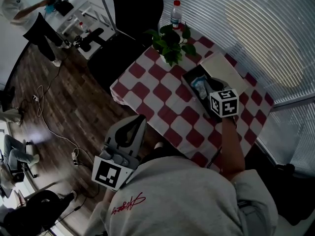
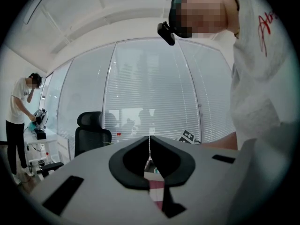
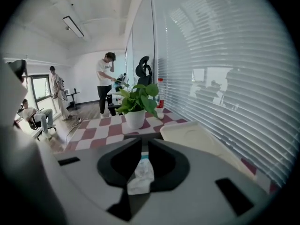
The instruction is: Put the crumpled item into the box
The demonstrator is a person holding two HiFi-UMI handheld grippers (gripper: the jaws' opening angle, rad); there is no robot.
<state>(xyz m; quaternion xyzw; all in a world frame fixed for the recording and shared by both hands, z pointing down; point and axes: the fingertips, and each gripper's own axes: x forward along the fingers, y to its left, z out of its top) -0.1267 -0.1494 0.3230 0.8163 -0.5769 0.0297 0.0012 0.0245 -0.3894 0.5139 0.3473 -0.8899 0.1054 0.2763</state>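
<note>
Over the checkered bench, the right tool hangs narrowly apart above the crumpled white item in the box; the left tool is together.

Table beside the blinds, box toward its right side.
Plant at the far end, bottle behind it, chair beyond the far left corner. Lid just beside the box, on the blinds side. Crumpled item in the box, right gripper over it. Left gripper off the near left edge, above the floor.
</note>
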